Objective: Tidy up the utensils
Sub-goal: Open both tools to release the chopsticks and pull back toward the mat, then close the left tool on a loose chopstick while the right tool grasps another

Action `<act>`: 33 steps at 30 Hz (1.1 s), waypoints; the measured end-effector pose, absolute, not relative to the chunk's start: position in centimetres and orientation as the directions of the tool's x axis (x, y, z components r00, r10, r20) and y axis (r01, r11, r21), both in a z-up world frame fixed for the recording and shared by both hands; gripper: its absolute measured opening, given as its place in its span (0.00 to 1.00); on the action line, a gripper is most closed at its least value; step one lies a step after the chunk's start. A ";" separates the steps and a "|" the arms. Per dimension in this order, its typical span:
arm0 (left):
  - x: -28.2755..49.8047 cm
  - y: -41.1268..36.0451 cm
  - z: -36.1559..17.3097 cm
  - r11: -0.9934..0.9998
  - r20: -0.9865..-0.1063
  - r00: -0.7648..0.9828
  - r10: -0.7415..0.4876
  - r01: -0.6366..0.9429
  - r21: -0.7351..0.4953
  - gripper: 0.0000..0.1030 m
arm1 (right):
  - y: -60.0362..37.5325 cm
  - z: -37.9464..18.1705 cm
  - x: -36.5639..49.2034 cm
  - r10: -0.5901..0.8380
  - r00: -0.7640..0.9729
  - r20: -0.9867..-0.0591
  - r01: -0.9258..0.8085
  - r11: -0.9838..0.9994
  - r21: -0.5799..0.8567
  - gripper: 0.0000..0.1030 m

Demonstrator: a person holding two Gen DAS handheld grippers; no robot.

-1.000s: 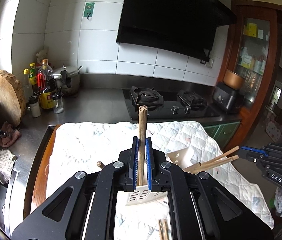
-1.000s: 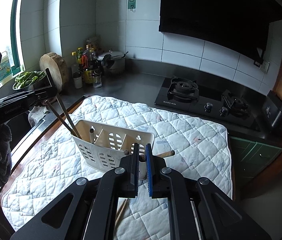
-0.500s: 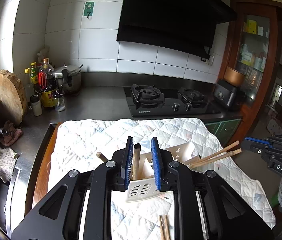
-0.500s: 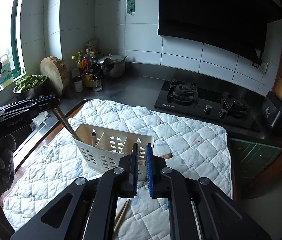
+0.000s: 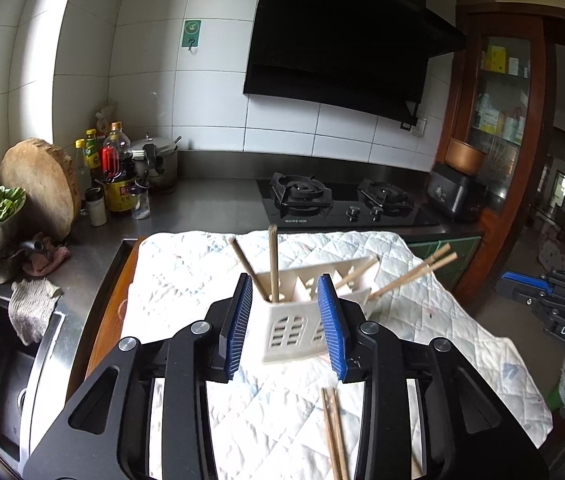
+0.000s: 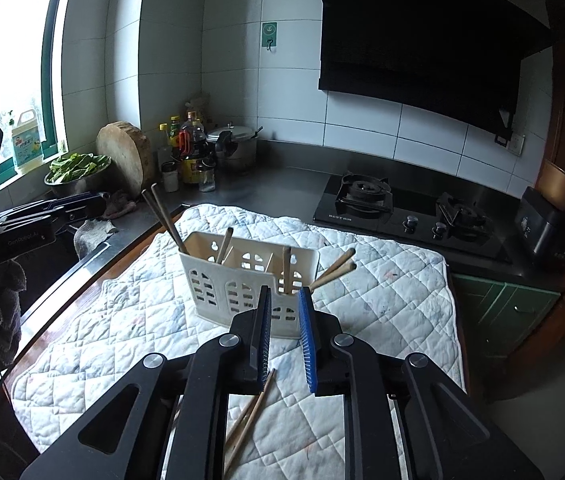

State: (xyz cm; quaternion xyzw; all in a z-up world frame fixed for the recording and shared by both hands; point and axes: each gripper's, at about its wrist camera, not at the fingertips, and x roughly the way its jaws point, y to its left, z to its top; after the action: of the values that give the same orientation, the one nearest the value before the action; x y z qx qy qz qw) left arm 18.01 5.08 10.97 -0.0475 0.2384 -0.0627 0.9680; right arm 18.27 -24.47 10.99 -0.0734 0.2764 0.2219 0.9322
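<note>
Left gripper (image 5: pixel 284 320) fingers have just been opening, released, nothing between them; right gripper (image 6: pixel 284 330) likewise, gap narrower. Chopsticks (image 5: pixel 273 262) stand in the white caddy (image 6: pixel 242 280), mid-desk; a loose pair (image 5: pixel 334 432) lies near.

Risk: light caddy tips if a leaning stick is knocked.

Quilted cloth (image 6: pixel 382 280) covers desk; steel counter, gas hob (image 6: pixel 402 208) far, tiled wall.

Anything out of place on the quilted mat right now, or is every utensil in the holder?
Not everything. A pair of chopsticks lies loose on the quilted mat, in front of the white holder, while the others stand inside it. The two chopsticks at the holder's right end lean far out over the rim. Nothing looks spilled or damaged.
</note>
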 end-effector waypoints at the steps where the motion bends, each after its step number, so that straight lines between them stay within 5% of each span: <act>1: 17.4 5.2 10.5 0.987 -0.460 0.876 -0.145 0.097 -0.126 0.34 | -24.6 10.4 17.6 0.378 0.743 -0.553 -0.458 0.889 -0.008 0.14; 14: 11.1 5.5 2.5 0.986 -0.550 0.824 -0.138 0.062 -0.154 0.35 | -24.4 0.9 10.9 0.377 0.687 -0.621 -0.448 0.893 0.046 0.14; 18: 9.7 5.6 0.4 0.988 -0.566 0.816 -0.120 0.040 -0.152 0.47 | -24.2 -2.1 9.5 0.369 0.664 -0.650 -0.436 0.898 0.064 0.14; 33: 7.6 4.2 -5.3 0.981 -0.646 0.747 -0.156 0.041 -0.189 0.47 | -23.0 -9.3 8.1 0.357 0.578 -0.734 -0.394 0.909 0.132 0.14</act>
State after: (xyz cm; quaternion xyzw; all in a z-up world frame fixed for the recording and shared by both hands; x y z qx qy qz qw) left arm 7.64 4.16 -5.28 -0.0814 0.3515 -0.0528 0.9311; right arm 8.09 -23.01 -9.32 -0.0228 0.4079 0.2115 0.8879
